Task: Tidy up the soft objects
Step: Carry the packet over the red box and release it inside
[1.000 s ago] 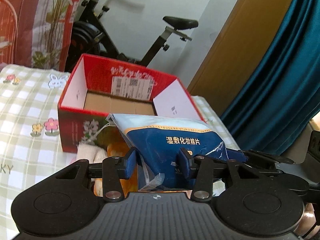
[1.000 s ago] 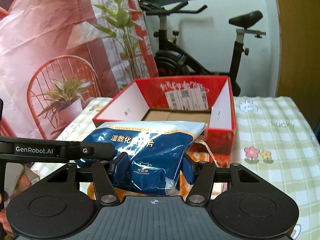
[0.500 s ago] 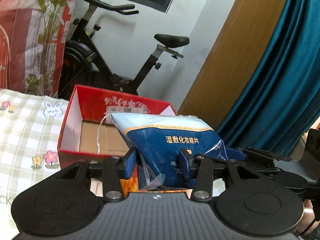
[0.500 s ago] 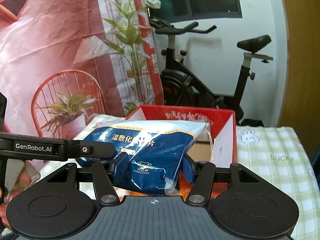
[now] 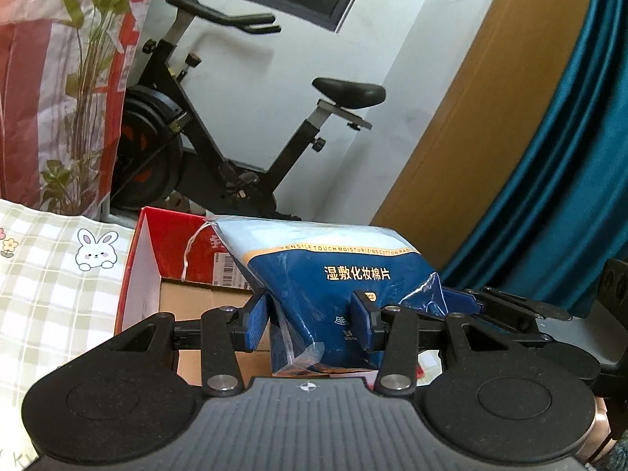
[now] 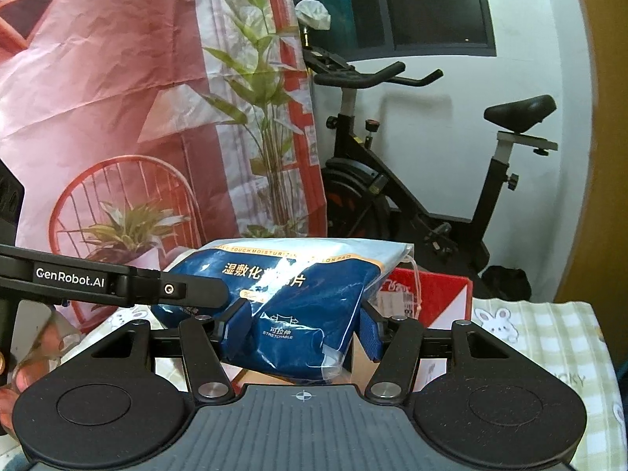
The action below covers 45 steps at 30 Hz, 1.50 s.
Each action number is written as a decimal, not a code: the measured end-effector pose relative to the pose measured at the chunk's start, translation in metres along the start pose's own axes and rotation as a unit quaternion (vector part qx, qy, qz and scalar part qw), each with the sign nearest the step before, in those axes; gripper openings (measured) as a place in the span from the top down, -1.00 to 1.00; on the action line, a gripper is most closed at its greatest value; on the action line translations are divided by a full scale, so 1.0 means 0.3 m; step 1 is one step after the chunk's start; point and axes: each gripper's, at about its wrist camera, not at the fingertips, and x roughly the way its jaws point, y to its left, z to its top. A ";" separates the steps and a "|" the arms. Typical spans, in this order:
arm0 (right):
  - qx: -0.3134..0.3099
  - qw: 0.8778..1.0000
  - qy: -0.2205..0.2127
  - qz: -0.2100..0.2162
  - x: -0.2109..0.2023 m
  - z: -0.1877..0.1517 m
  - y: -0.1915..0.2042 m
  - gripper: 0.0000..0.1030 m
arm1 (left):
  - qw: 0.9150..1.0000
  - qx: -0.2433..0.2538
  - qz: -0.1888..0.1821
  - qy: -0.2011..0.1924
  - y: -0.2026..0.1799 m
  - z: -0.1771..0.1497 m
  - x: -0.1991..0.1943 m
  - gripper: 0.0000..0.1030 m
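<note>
Behind a checked tablecloth [image 5: 47, 294] stands an exercise bike [image 5: 204, 145], while above an open red box [image 5: 145, 274] the left gripper [image 5: 310, 316] and right gripper [image 6: 304, 327] each clamp one blue cotton-pad bag [image 5: 333, 274].

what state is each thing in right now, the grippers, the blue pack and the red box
left gripper: shut on the blue pack
right gripper: shut on the blue pack
blue pack: sealed, lifted, held at both ends
red box: open-topped, upright on the checked cloth, visible floor bare
</note>
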 end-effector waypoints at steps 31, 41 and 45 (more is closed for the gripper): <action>0.055 0.986 0.154 -0.042 0.393 -0.176 -0.154 -0.07 | 0.990 0.000 0.069 0.125 0.107 -0.052 0.293 0.05; 0.007 0.990 0.113 -0.079 0.277 -0.118 -0.103 -0.63 | 0.991 0.047 0.106 0.059 0.060 0.006 0.138 -0.36; -0.003 0.992 0.088 -0.091 0.207 -0.099 -0.080 -0.90 | 0.990 0.065 0.119 0.029 0.028 0.013 0.061 -0.66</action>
